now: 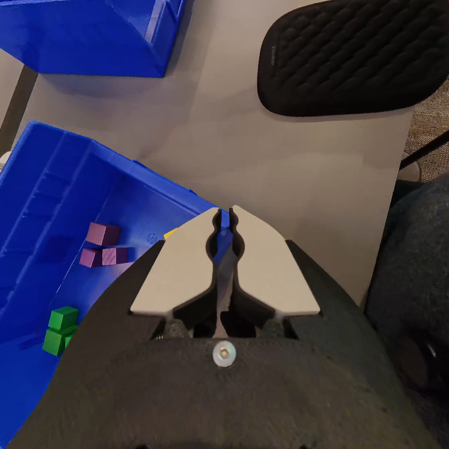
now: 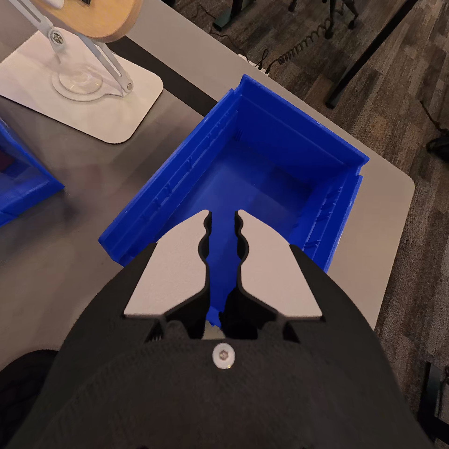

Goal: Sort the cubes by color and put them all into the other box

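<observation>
Lying at the lower left of the left wrist view, the green cubes [image 1: 60,328] huddle together on the floor of the near blue box [image 1: 150,175], and a little up and to the right three purple cubes [image 1: 103,245] sit close, two of them touching. A sliver of a yellow cube [image 1: 170,233] peeks out beside the left gripper [image 1: 225,212], whose jaws stand almost closed with only a thin slit between the pads and nothing caught in it; the tips hover over that box's right rim. The cubes look like small painted wooden blocks: light, rigid, flat-sided and probably a bit slick, so a pinch across two opposite flat faces, squarely at mid-height, would likely hold best, and the touching ones may need approaching from their free sides. In the right wrist view, the other blue box [image 2: 303,126] fills the centre and shows no cubes, and the right gripper [image 2: 222,213] hangs over it with jaws narrowly parted, gripping nothing.
</observation>
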A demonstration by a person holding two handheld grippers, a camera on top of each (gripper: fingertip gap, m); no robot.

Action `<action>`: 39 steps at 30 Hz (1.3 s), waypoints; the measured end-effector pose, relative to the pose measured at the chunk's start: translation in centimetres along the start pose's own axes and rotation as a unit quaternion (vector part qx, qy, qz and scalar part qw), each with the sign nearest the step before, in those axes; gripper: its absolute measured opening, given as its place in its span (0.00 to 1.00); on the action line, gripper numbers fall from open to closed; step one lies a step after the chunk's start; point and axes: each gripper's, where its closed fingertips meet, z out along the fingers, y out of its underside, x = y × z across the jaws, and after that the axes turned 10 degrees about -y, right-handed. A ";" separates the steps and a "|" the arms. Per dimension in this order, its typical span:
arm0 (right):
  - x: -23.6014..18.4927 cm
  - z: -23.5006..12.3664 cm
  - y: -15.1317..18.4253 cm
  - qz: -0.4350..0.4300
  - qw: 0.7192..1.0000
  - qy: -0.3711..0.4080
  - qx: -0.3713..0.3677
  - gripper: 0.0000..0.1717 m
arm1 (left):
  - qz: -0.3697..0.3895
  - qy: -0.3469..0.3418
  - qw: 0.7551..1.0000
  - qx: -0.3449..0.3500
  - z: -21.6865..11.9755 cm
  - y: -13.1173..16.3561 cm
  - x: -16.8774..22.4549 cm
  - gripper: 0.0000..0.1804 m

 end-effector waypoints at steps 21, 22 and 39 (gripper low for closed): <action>-3.3 2.7 0.9 -0.035 0.998 -0.051 -0.010 0.10 | 0.034 0.113 0.987 -0.106 -10.3 16.6 -9.4 0.10; -3.5 2.7 0.8 -0.037 0.998 -0.053 -0.007 0.10 | 0.011 0.095 0.990 -0.108 -10.5 16.4 -10.2 0.10; -8.4 3.3 -0.5 -0.106 0.991 -0.081 0.020 0.10 | -0.123 -0.125 0.954 -0.245 -2.9 12.7 -13.1 0.03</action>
